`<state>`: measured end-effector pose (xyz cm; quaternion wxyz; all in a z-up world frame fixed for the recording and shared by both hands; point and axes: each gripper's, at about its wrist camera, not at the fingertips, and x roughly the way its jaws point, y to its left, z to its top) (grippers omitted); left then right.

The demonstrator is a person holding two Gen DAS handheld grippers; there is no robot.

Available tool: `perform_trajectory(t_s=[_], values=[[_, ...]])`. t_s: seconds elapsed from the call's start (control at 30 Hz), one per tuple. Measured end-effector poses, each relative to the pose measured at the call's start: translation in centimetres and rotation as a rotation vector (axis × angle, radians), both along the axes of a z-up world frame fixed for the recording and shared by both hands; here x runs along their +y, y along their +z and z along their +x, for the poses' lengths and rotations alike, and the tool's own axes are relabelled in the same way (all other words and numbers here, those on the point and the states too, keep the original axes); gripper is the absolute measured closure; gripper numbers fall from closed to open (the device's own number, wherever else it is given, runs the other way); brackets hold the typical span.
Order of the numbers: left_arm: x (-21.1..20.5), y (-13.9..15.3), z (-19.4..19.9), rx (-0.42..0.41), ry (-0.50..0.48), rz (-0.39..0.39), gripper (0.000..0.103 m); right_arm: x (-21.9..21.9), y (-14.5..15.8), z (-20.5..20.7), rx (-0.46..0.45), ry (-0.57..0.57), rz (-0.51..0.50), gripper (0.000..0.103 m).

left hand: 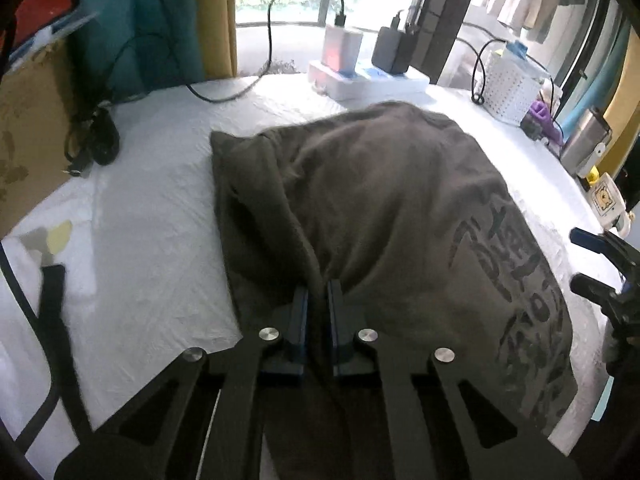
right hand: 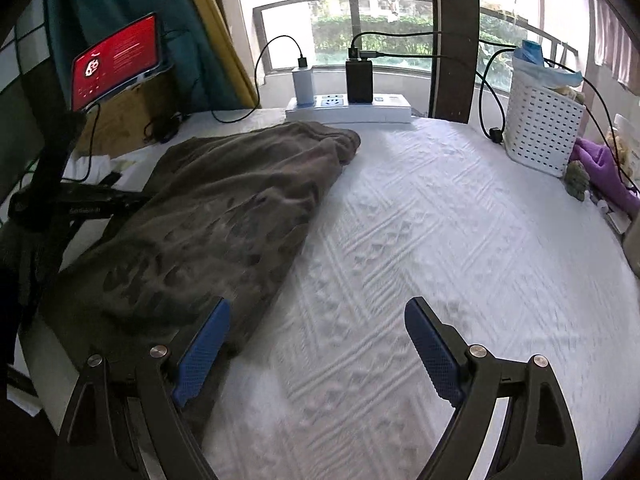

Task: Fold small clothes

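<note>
Garment (left hand: 380, 208): a brown-grey piece of clothing with a dark printed pattern lies on the white textured cloth (right hand: 440, 240) covering the desk. In the left wrist view it fills the centre of the frame; in the right wrist view it occupies the left half, running from lower left toward the upper middle. It appears already doubled over, with a rounded fold at its far end.

Left gripper (left hand: 318, 292): seen at lower centre of its own view, its fingers are closed on a pinch of the garment's near edge, with fabric bunched between the blue pads. The hold probably serves to lift or drag this edge for the next fold.

Right gripper (right hand: 316, 320): at the bottom of its own view, its fingers stand wide apart and hold nothing. The left finger sits over the garment's right edge, the right finger over bare cloth. Judged from this spread, it is either free after a release or poised to take the neighbouring edge.

Background: a power strip (right hand: 348, 108) with chargers sits at the far edge of the desk below the window, well apart from the garment. A white perforated basket (right hand: 540, 128) stands at upper right, and a phone (right hand: 116, 60) with a red screen leans at upper left. All stay outside the working area, leaving room for folding.
</note>
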<state>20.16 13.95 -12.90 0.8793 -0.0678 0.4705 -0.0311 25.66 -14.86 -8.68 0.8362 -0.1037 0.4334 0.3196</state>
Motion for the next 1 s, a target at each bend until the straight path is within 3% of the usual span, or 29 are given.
perform_trajectory(t_s=[0.1, 0.2, 0.4, 0.5, 0.57, 0.6, 0.63, 0.87, 0.93, 1.0], values=[[0.9, 1.3, -1.1, -0.04, 0.034, 0.024, 0.097, 0.6, -0.3, 1.2, 0.011, 0.004, 0.003, 0.013], [2.0, 0.7, -1.2, -0.017, 0.053, 0.021, 0.097, 1.0, -0.6, 2.9, 0.037, -0.006, 0.031, 0.013], [3.0, 0.6, -0.4, 0.023, 0.053, -0.089, 0.094, 2.5, -0.2, 7.8, 0.085, -0.023, 0.105, 0.014], [3.4, 1.6, 0.3, -0.017, 0.067, -0.065, 0.093, 3.7, 0.3, 10.1, 0.083, -0.021, 0.146, 0.016], [3.7, 2.2, 1.1, -0.043, 0.067, -0.069, 0.088, 4.4, 0.0, 11.7, 0.103, -0.031, 0.155, 0.035], [3.8, 2.3, 1.6, -0.053, 0.064, -0.064, 0.078, 4.8, -0.2, 12.5, 0.109, -0.039, 0.156, 0.038], [4.0, 2.3, 2.1, -0.058, 0.061, -0.061, 0.071, 5.1, -0.4, 13.0, 0.112, -0.039, 0.159, 0.039], [4.4, 0.6, 5.5, -0.043, 0.064, -0.046, 0.069, 7.1, -1.7, 15.2, 0.131, -0.037, 0.139, 0.051], [4.4, 0.2, 6.1, -0.036, 0.059, -0.051, 0.056, 7.4, -1.9, 15.3, 0.135, -0.036, 0.135, 0.051], [4.3, -0.1, 6.3, -0.031, 0.058, -0.056, 0.055, 7.6, -2.2, 15.5, 0.137, -0.032, 0.131, 0.051]])
